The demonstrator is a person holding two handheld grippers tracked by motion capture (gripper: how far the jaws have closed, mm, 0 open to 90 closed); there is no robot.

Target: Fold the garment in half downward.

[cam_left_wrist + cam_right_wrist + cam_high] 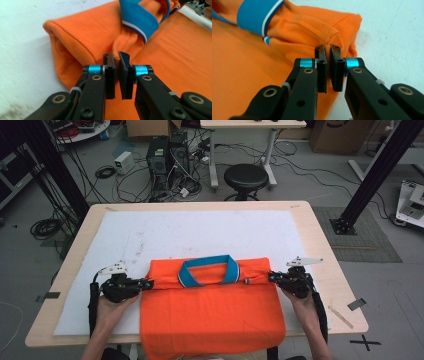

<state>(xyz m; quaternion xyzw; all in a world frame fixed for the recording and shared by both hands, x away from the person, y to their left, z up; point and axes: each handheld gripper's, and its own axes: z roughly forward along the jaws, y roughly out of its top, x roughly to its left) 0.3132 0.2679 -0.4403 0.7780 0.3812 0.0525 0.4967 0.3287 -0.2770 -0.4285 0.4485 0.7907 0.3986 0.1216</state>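
Note:
An orange polo shirt point(210, 315) with a blue collar point(208, 270) lies on the white mat, its top part folded over toward the person, its lower part hanging past the table's front edge. My left gripper point(148, 283) is shut on a pinch of the shirt point(82, 37) at its left folded edge, the cloth caught between the tips point(116, 58). My right gripper point(271, 277) is shut on the shirt point(312, 27) at its right folded edge, fabric gripped between the tips point(327, 50). Both hands hold the fold just above the mat.
A white mat point(200, 232) covers most of the wooden table point(320, 235). Strips of tape point(356, 304) lie at the table's right edge. Behind the table stand a black stool point(245, 176), computers and cables on the floor. Black frame posts point(380, 170) flank the table.

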